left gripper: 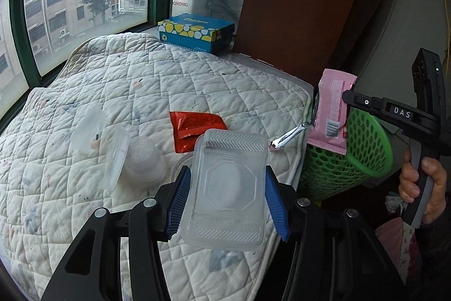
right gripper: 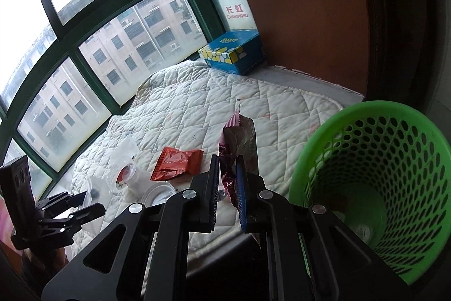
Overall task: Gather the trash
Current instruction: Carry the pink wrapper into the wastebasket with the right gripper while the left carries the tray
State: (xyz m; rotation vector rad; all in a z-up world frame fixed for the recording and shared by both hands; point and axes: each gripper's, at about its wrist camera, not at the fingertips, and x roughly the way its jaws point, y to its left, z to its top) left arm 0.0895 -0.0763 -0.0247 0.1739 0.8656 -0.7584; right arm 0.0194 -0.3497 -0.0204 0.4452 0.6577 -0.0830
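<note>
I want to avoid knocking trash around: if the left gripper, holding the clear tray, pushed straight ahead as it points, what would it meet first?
Probably the red wrapper on the quilt, just beyond the clear tray in the left gripper. Depth is uncertain; it might pass above.

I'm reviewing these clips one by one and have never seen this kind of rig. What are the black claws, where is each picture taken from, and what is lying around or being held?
There is no robot here: a person holds a hand-operated claw in each hand, and each claw carries a fisheye camera looking along its fingers.

The left-wrist picture shows the left claw shut on a clear plastic tray. At its right edge the person's right hand holds the other tool.

The right-wrist picture shows the right claw shut on a pink wrapper beside the green basket.

On the quilted pad lie a red wrapper, clear plastic cups and a silver wrapper. A blue box sits by the window.
</note>
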